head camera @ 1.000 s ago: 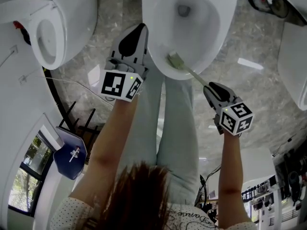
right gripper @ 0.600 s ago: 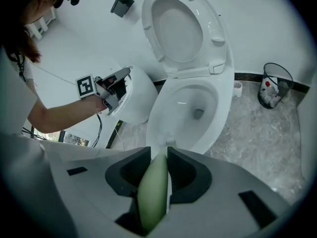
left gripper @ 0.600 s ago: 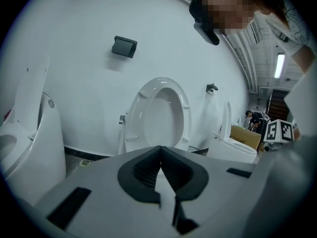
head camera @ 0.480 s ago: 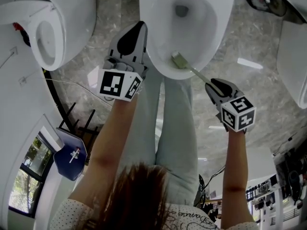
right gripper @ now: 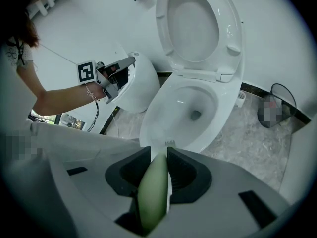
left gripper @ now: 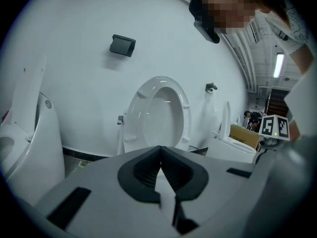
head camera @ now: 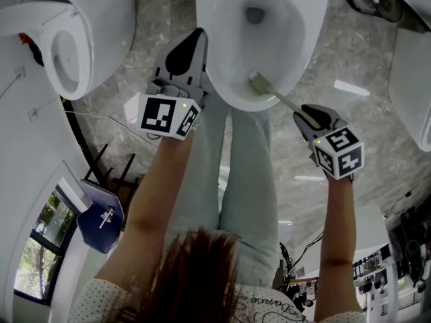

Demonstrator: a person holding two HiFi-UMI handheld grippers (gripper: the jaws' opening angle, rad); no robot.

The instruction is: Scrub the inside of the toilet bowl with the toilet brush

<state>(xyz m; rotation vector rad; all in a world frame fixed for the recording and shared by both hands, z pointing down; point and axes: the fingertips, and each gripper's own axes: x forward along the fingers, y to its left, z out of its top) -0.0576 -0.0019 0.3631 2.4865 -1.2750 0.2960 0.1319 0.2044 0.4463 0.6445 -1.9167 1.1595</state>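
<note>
The white toilet bowl (head camera: 296, 42) stands open at the top of the head view, its drain at the back. My right gripper (head camera: 308, 115) is shut on the pale green handle of the toilet brush (head camera: 277, 97); the brush head (head camera: 256, 82) rests against the bowl's near inner wall. In the right gripper view the green handle (right gripper: 154, 192) runs between the jaws and the brush head (right gripper: 170, 143) just shows at the bowl's (right gripper: 218, 120) near rim. My left gripper (head camera: 186, 51) hovers left of the bowl, jaws shut and empty (left gripper: 161, 168).
A second toilet (head camera: 74, 39) sits at the upper left, another fixture (head camera: 411, 79) at the right edge. A dark wire bin (right gripper: 280, 105) stands on the marble floor right of the bowl. The lid and seat (right gripper: 198, 26) are raised. The person's legs (head camera: 236, 173) are below the bowl.
The right gripper has shifted right and slightly up, and the brush head has slid rightward along the bowl's near inner wall. The left gripper has stayed in place.
</note>
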